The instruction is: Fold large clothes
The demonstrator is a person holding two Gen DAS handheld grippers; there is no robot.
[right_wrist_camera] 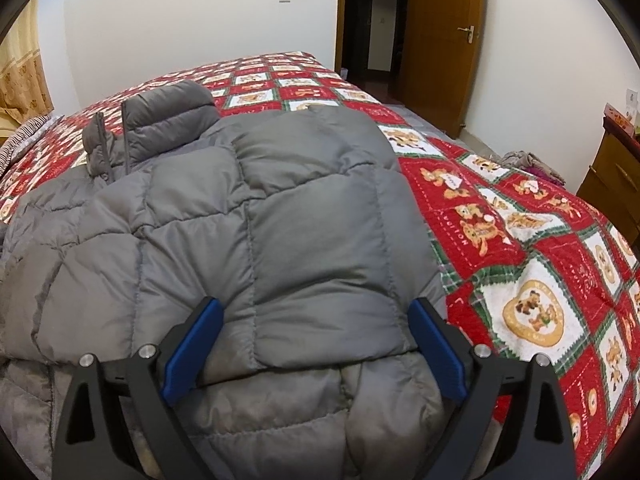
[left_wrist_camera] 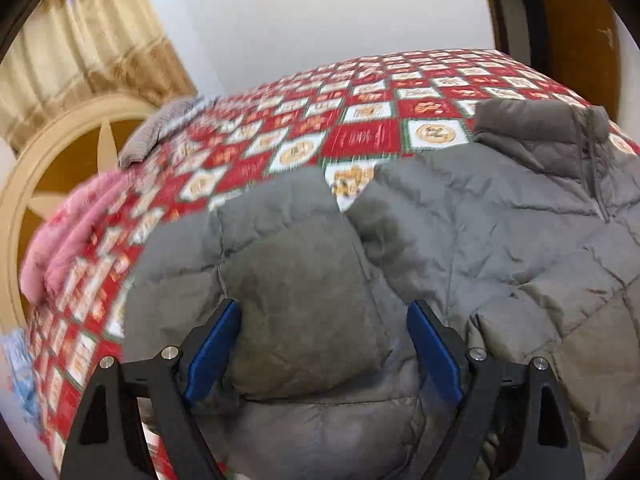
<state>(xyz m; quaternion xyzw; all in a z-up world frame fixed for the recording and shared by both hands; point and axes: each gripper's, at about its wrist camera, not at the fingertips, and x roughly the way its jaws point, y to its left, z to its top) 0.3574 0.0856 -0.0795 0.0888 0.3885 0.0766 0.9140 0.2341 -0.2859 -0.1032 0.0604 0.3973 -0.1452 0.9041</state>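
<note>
A large grey quilted puffer jacket (left_wrist_camera: 500, 232) lies spread on a bed, its collar (left_wrist_camera: 540, 132) toward the far side. My left gripper (left_wrist_camera: 322, 312) is open, its blue pads either side of the jacket's left sleeve (left_wrist_camera: 296, 276), which lies folded over the body. In the right wrist view the same jacket (right_wrist_camera: 192, 216) fills the middle. My right gripper (right_wrist_camera: 316, 312) is open, its pads either side of the right sleeve (right_wrist_camera: 320, 248), which lies folded over the jacket. Neither gripper holds anything.
The bed has a red, white and green patchwork quilt (right_wrist_camera: 520, 248). A pink garment (left_wrist_camera: 68, 236) and a grey striped cloth (left_wrist_camera: 160, 128) lie at its left edge. A wooden door (right_wrist_camera: 444, 40), a wooden cabinet (right_wrist_camera: 612, 184) and a clothes heap (right_wrist_camera: 532, 164) stand right.
</note>
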